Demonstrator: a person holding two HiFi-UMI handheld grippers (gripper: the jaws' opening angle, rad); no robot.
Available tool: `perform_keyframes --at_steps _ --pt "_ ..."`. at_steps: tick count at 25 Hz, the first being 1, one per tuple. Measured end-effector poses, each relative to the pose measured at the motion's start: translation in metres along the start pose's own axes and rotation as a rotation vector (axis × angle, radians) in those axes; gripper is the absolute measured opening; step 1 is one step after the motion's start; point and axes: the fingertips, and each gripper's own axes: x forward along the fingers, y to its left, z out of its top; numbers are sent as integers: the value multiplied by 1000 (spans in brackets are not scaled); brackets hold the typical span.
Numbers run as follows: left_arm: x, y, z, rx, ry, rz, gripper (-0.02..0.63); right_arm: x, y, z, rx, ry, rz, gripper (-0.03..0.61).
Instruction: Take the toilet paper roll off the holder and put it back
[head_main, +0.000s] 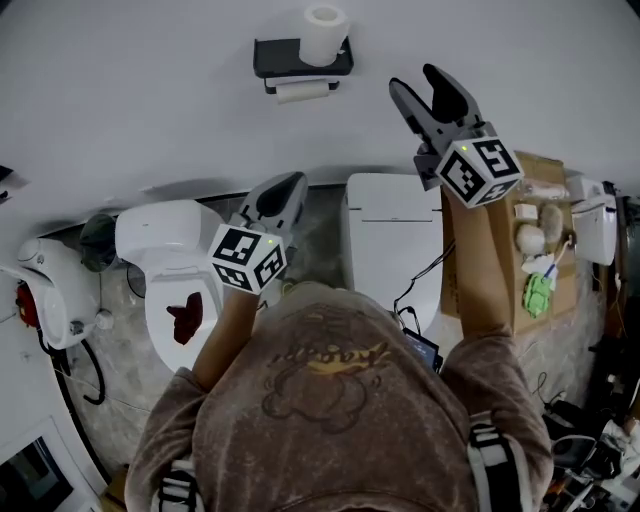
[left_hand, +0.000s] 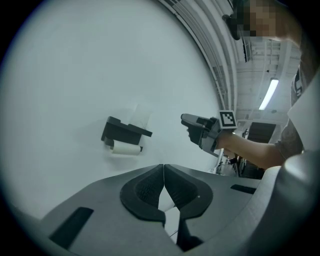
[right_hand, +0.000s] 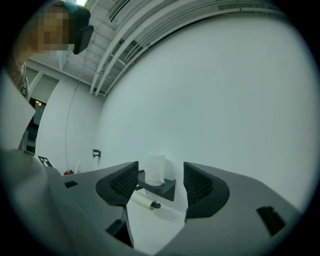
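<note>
Head view, nearest first: the left gripper (head_main: 283, 188) sits low at centre, over the toilet (head_main: 160, 235). Its own view shows the jaws pressed together on nothing. Higher, right of centre, the right gripper (head_main: 414, 82) reaches toward the wall (head_main: 150, 80), jaws apart and empty. In the right gripper view they frame the holder (right_hand: 165, 189) from well off, touching nothing.

At top centre the black holder is fixed to the wall, with an upright roll (head_main: 324, 33) standing loose on top and a thinner hanging roll (head_main: 300, 92) beneath it.

Either roll is probably light, soft and easily crushed. A gentle squeeze across the sides at mid-length should do. The upright roll could topple if nudged, and the hanging roll likely has to slide off sideways.
</note>
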Motion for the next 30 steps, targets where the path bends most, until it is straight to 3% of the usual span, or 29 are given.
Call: perform_keyframes --at_steps 10,18,30 --pt "9 -15 -5 7 24 -41 20 -75 14 -58 71 55 -101 209" --pt "6 -14 -7 12 33 -26 20 -99 40 -110 162 114 -98 130" --pt "2 -6 -9 18 13 1 20 -104 76 -152 220 171 -95 0"
